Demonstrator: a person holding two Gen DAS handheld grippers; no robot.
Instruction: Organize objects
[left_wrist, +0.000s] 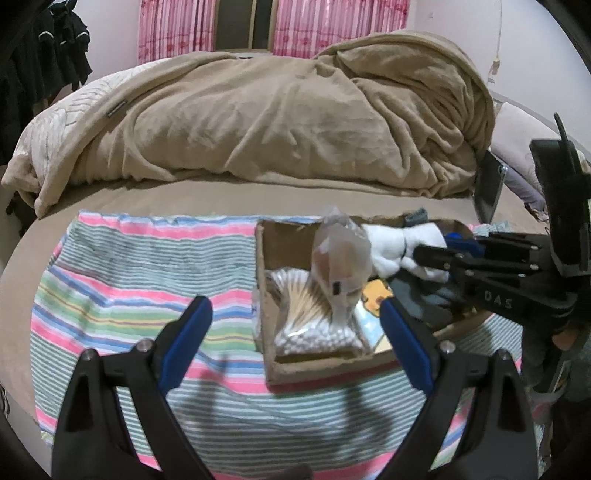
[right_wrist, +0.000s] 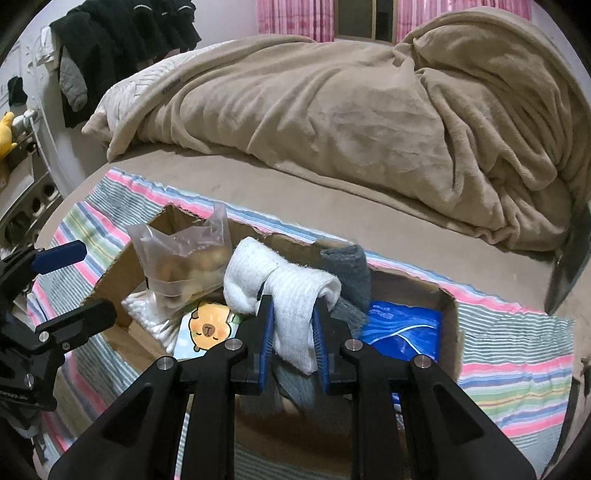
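A cardboard box (left_wrist: 295, 369) (right_wrist: 114, 266) sits on a striped towel on the bed. It holds a bag of cotton swabs (left_wrist: 314, 325) (right_wrist: 147, 317), a clear plastic bag (left_wrist: 341, 254) (right_wrist: 181, 254), a capybara card (right_wrist: 208, 326) (left_wrist: 375, 293), grey socks (right_wrist: 349, 273) and a blue packet (right_wrist: 402, 328). My right gripper (right_wrist: 291, 314) (left_wrist: 428, 256) is shut on a white sock roll (right_wrist: 291, 291) (left_wrist: 388, 245) over the box. My left gripper (left_wrist: 295, 314) (right_wrist: 79, 280) is open and empty, in front of the swab bag.
The striped towel (left_wrist: 147, 288) (right_wrist: 517, 354) covers the near bed. A heaped tan blanket (left_wrist: 277, 118) (right_wrist: 351, 110) lies behind. Dark clothes (right_wrist: 122, 40) hang at the far left. A dark flat panel (left_wrist: 489, 184) (right_wrist: 570, 269) stands at the right.
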